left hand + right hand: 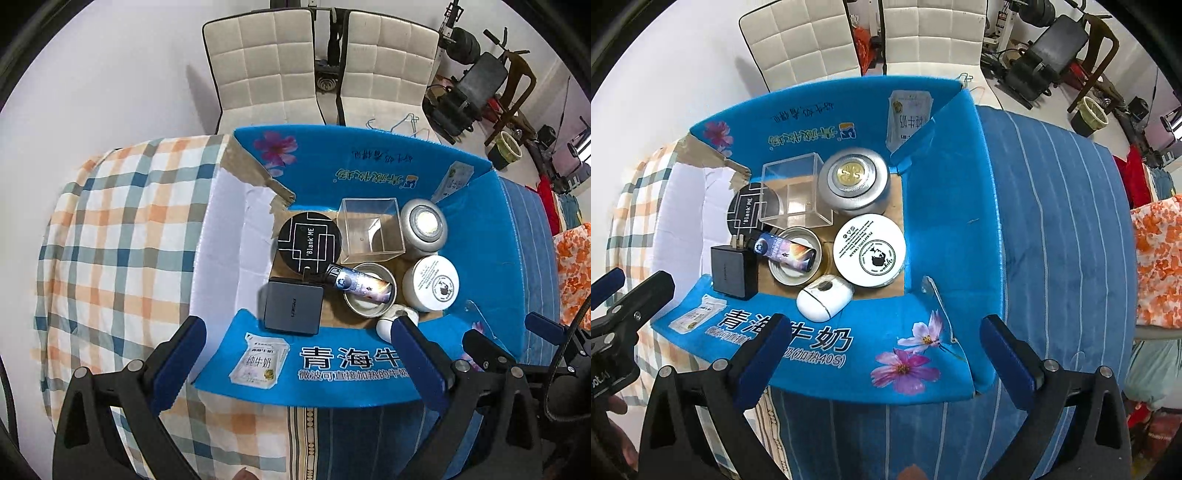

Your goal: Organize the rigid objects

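Note:
A blue cardboard box (480,236) (945,206) with its flaps spread holds the objects: a black round tin (309,240) (746,210), a clear plastic cube (371,230) (796,192), a silver jar (424,226) (854,179), a white cream jar (430,282) (870,250), a dark charger (293,308) (733,271), a small printed bottle (360,283) (786,251) lying across a metal bowl (369,306) (792,275), and a white oval case (386,325) (823,297). My left gripper (299,358) hovers open above the near flap. My right gripper (882,354) is open too, empty.
The box sits on a bed with a checked sheet (110,240) at left and a blue striped cover (1063,240) at right. Two white chairs (266,62) stand behind it. Exercise gear (476,85) and a bin (1091,114) crowd the far right.

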`<state>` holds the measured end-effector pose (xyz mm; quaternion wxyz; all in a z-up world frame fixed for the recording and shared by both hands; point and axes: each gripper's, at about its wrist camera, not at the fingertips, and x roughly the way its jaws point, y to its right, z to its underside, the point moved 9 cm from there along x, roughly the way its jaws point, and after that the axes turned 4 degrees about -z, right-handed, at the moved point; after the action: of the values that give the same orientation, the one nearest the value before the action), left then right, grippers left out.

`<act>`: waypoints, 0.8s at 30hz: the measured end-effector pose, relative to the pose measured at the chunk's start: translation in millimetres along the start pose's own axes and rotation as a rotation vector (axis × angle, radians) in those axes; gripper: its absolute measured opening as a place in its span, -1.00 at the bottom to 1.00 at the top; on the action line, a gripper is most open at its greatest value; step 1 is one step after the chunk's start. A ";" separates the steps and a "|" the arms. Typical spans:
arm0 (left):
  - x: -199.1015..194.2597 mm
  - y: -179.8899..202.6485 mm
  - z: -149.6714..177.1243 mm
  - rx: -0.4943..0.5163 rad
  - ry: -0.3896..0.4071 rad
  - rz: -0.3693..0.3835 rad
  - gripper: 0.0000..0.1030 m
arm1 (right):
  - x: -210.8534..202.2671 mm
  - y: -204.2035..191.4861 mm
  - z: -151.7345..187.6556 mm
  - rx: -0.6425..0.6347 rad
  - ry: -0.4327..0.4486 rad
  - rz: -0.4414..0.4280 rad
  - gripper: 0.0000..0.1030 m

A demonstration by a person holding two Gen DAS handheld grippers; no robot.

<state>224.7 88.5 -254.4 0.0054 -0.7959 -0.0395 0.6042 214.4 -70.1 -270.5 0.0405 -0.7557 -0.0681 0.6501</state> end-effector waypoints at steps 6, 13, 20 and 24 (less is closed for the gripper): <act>-40.2 1.7 6.2 -0.003 0.049 -0.003 0.99 | -44.9 -3.1 10.3 -0.002 0.054 -0.032 1.00; -128.3 2.1 15.4 -0.010 0.167 0.007 0.99 | -139.8 -7.4 38.9 0.000 0.148 -0.075 1.00; -193.5 -5.0 24.8 -0.025 0.242 0.007 0.99 | -216.4 -11.4 59.1 -0.002 0.229 -0.117 1.00; -214.3 -7.0 33.4 -0.035 0.250 0.010 0.99 | -245.4 -17.8 69.8 -0.023 0.259 -0.130 1.00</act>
<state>134.9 79.3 -57.1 -0.0067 -0.8650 -0.0451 0.4997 108.8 -92.5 -38.6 0.0822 -0.8277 -0.1185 0.5424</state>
